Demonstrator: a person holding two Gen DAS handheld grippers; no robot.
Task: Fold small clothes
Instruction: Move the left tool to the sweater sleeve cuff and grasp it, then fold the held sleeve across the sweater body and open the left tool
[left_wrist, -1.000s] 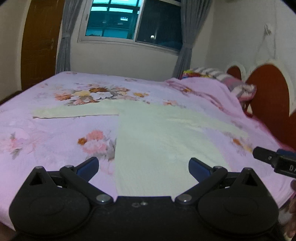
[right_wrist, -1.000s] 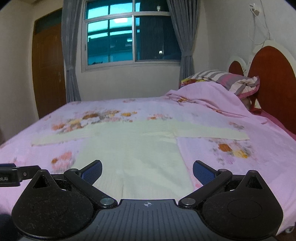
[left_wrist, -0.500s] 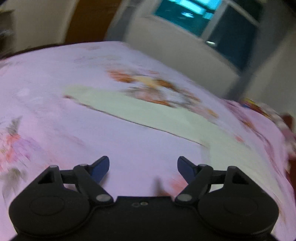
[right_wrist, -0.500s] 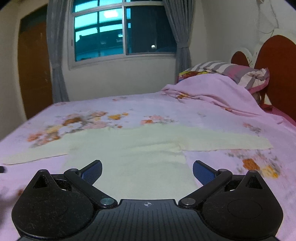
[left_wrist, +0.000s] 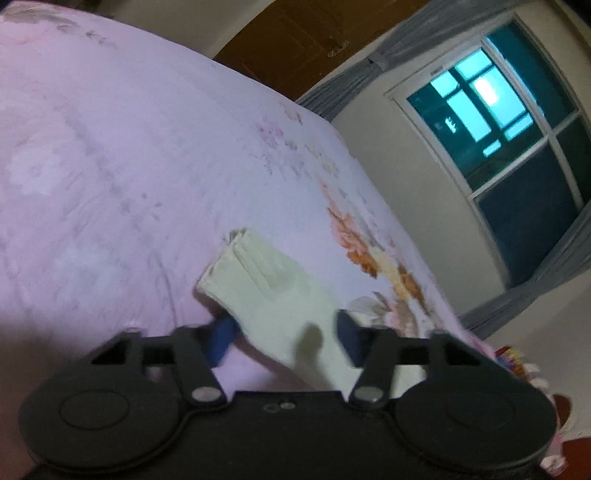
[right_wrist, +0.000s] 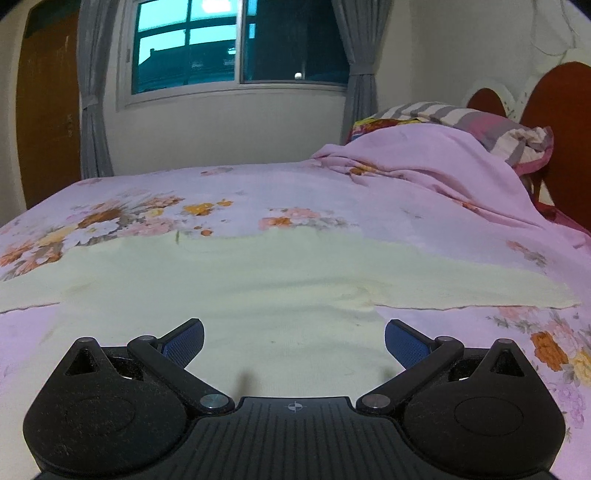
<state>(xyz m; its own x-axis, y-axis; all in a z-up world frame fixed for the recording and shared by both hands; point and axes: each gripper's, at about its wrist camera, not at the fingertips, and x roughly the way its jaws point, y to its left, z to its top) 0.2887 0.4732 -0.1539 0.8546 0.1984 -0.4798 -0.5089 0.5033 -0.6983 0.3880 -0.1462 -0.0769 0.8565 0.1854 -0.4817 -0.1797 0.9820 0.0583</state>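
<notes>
Left gripper (left_wrist: 284, 334), blurred, jaws just closing around the sleeve cuff (left_wrist: 255, 273) of the pale garment (right_wrist: 280, 288) flat on the bed (right_wrist: 369, 199); pad contact unclear. Right gripper (right_wrist: 294, 341) spread wide above its body, empty.

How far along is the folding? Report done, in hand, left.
Done: the pale yellow top lies spread flat on the floral bedsheet, no fold made yet. In hand: the left gripper has been closing around the sleeve cuff; a firm pinch isn't clear. Left: both sleeves and the body; the right gripper hangs open above it.
</notes>
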